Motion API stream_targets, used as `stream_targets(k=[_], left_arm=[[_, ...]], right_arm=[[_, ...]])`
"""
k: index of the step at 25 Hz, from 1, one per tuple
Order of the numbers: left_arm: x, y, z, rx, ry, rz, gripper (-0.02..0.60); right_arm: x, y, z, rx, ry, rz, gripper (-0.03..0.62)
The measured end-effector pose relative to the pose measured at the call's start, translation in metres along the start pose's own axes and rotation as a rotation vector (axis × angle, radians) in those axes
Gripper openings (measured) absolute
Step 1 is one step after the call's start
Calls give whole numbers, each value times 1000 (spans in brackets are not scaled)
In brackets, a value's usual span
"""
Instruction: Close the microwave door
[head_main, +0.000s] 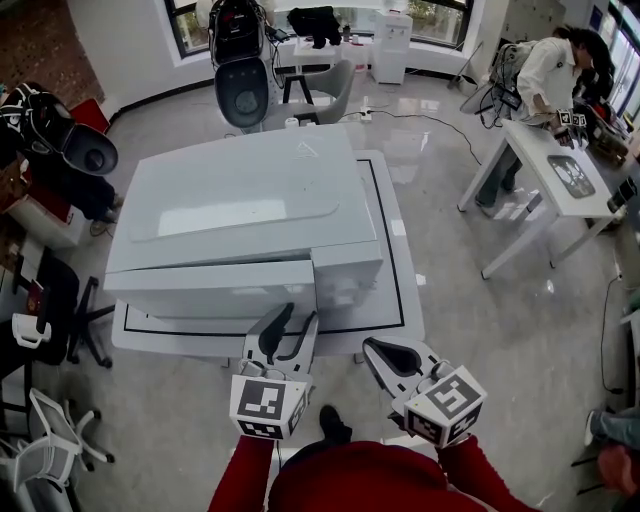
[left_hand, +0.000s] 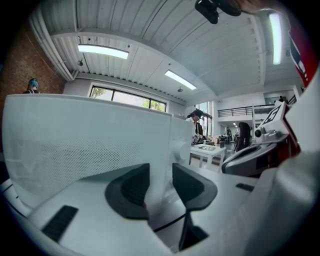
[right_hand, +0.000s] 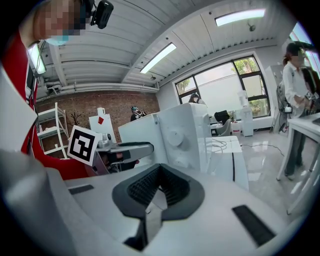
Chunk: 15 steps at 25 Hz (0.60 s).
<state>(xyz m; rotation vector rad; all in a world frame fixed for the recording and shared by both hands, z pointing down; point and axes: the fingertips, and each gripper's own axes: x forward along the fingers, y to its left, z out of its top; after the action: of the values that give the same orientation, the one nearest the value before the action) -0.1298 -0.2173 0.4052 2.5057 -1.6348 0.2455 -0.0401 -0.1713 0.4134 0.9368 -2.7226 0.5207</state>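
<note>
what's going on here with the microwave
A person with a gripper in each hand stands at a white microwave on a white table. The left gripper has its jaws on either side of the free edge of the microwave door and seems clamped on it. The door looks not quite shut. The right gripper is shut and empty, held apart from the microwave to the right.

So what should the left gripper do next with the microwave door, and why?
Probably swing the left gripper in toward the microwave, carrying the door shut. Its jaws appear closed on the free edge of the microwave door, which looks slightly ajar, standing proud of the control panel beside it. The right gripper, shut and empty, hangs clear.
</note>
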Motion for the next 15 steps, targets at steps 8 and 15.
stream_targets(k=[8,15], left_arm=[[-4,16,1,-17,-3,88,54],[-5,19,2,-15,1,122,11]], right_arm=[[-3,-2,-1,9,6,-10,12],[-4,-4,2,9,6,-10,12]])
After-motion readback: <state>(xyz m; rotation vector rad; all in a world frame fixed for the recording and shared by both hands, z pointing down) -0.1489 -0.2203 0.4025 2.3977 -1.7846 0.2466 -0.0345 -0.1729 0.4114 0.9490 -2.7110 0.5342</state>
